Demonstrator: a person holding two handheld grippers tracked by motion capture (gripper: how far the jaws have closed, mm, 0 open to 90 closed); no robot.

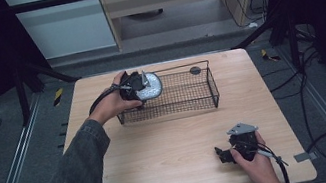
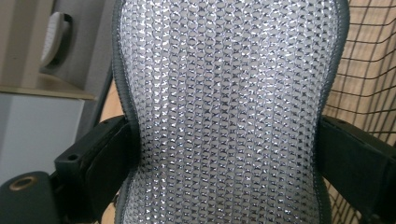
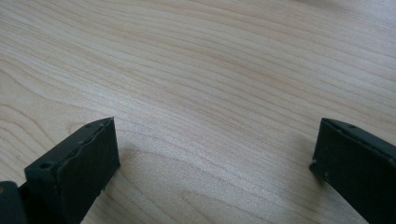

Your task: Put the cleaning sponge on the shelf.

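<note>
One wire basket [image 1: 188,100] on the table [image 1: 172,156] — one silvery mesh pad [image 1: 150,87] at the basket's left end, two grippers — one there [image 1: 134,90], one [image 1: 228,153] well clear of the basket.

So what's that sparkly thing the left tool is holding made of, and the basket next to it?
The sparkly pad looks like a woven or knitted mesh fabric with a metallic silver sheen: rows of tiny glinting loops, edged with a grey stitched binding. What lies under the mesh I can't tell. The basket looks like thin wire, dark and matte, probably coated metal: an open grid you can see the wooden table through.
</note>
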